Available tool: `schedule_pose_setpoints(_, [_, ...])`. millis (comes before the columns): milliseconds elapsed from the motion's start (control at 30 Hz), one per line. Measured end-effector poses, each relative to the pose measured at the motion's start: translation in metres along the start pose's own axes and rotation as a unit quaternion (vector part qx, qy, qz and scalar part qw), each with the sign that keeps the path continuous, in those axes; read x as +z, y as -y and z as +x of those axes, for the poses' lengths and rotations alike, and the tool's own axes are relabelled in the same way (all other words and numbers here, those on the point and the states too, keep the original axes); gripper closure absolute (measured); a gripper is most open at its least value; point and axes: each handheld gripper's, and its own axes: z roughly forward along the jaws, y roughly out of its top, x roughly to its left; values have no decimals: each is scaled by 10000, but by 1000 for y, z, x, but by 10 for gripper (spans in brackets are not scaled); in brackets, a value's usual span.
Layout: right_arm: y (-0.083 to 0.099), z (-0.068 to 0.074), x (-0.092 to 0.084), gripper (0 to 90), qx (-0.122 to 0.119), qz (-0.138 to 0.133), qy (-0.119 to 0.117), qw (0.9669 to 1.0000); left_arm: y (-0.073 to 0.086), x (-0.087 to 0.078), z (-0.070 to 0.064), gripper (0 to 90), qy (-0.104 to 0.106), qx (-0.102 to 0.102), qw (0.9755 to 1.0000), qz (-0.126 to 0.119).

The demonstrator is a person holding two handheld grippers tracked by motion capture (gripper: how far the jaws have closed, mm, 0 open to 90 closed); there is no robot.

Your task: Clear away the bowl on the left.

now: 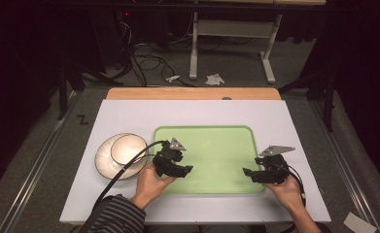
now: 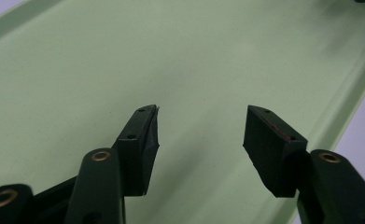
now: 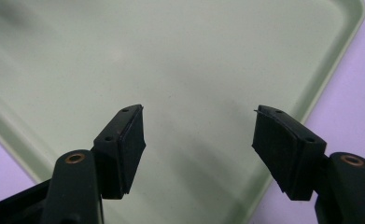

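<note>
Over the green tray (image 1: 216, 145) mid-counter (image 1: 129, 114), the left claw (image 1: 185, 170) hovers at the tray's 8 o'clock edge and the right claw (image 1: 248, 172) at its 4 o'clock corner, both spread wide and holding nothing. Bare, smooth and pale, the tray has a raised rounded rim and wide free room between the claws. At 9 o'clock, just off the tray, a white bowl (image 1: 128, 148) sits on a plate (image 1: 105, 162); no writing is readable.

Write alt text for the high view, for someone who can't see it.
Two hands hold black tongs, the left tongs and right tongs both open, over a pale green rectangular plastic tray on a white table. A white bowl sits on a dark-rimmed white plate left of the tray.
</note>
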Motion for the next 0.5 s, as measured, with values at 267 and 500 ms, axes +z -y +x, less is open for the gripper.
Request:
schedule_pose_setpoints(267, [0,3,0,339,-7,31,-30,10000,0,0,1,429,-52,41,10000,22])
schedule_pose_setpoints(500, [-1,2,-4,323,5,-134,78,9999,-2,-2,1,406,-41,27,10000,-28])
